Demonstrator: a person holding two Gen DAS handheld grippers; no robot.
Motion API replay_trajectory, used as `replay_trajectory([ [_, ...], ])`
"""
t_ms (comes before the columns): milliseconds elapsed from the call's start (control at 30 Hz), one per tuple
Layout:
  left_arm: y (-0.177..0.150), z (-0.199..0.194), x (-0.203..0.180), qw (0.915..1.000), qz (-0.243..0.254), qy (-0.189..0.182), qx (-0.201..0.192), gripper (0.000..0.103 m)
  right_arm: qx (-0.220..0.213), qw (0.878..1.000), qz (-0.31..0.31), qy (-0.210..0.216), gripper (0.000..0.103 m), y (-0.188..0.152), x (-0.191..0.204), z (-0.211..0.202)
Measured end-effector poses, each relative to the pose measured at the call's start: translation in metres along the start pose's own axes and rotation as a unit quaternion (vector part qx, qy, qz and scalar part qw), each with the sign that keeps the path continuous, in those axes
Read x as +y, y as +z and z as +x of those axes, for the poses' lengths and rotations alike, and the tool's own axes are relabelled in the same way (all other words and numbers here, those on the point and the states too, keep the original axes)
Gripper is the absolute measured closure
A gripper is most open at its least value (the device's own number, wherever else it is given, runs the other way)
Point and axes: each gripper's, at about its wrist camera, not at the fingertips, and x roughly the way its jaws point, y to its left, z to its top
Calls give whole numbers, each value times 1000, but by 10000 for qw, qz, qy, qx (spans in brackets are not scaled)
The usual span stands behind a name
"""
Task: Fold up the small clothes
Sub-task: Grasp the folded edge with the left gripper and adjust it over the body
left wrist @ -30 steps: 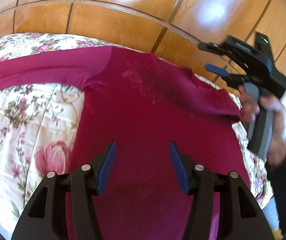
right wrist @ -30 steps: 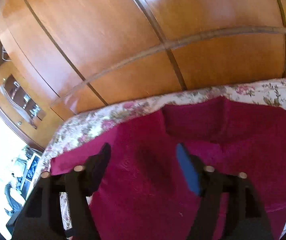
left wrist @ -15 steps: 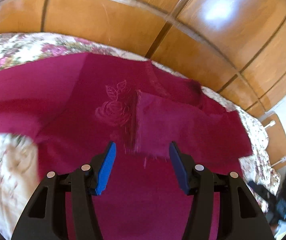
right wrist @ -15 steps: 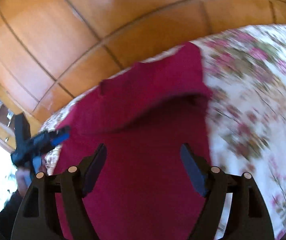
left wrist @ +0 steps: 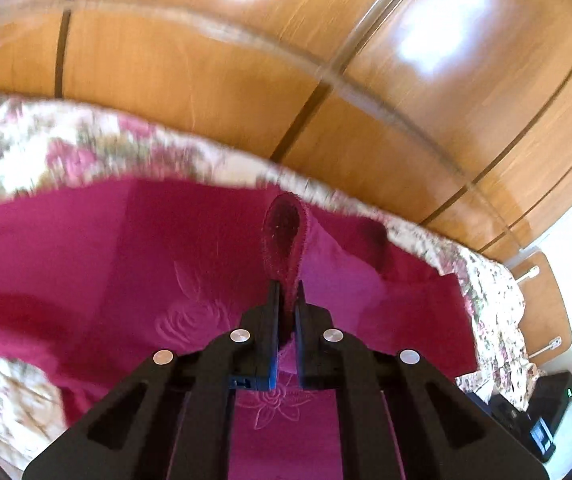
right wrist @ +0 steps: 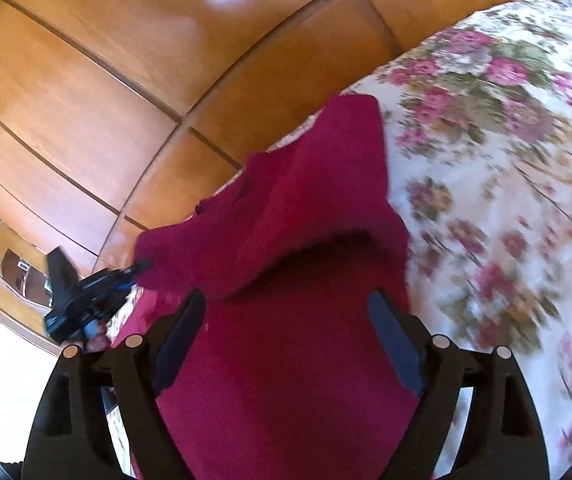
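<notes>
A crimson long-sleeved top with an embossed rose lies spread on a floral bedspread. My left gripper is shut on the cuff end of the folded-in sleeve, which stands up in a loop between the jaws. In the right wrist view the same top lies under my right gripper, which is open and empty above the cloth. The left gripper shows there at the left, pinching the sleeve end and lifting it.
Glossy wooden wardrobe doors stand right behind the bed. A wooden bedside unit sits at the far right. Bare floral bedspread stretches to the right of the top.
My left gripper moved forward and shut on the sleeve end, which now rises off the top. My right gripper swung away to the garment's side and stays open.
</notes>
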Motion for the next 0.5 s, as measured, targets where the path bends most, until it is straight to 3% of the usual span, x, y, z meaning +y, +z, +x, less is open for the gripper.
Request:
replay_trajectory([
  [100,5,-8,5,9994,147,279,-151,98,-85,9999,105,-87,19,17,-1,19],
  [267,-15,24,29,9948,285,867,444,98,0,9983,402,-430,19,23,-19,33],
  [400,-36,32,36,9940,273,924,521,98,173,9989,22,-445,18,11,-2,11],
  [500,-37,29,40,9950,161,882,441,98,-6,9983,-441,-392,18,13,23,-2],
])
